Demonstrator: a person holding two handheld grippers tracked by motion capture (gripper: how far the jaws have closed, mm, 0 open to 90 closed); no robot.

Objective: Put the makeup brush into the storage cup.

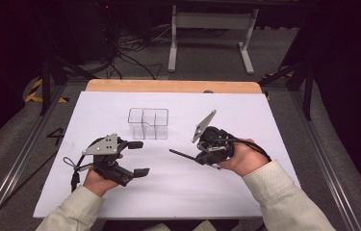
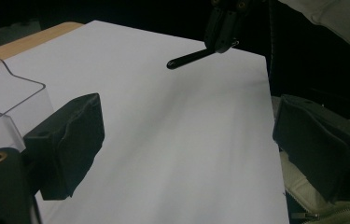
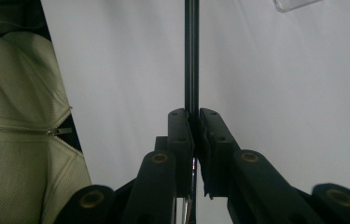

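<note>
Right gripper (image 1: 198,156) clamped tight on a thin black pen (image 1: 183,155), held above the white sheet (image 1: 245,183). Left gripper (image 1: 138,158) wide open, holding nothing. Clear compartment organizer (image 1: 148,123) sits between them toward the back, contents not discernible.

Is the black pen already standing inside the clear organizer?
No: the right gripper clamps the black pen above the white mat, well apart from the clear organizer.
</note>
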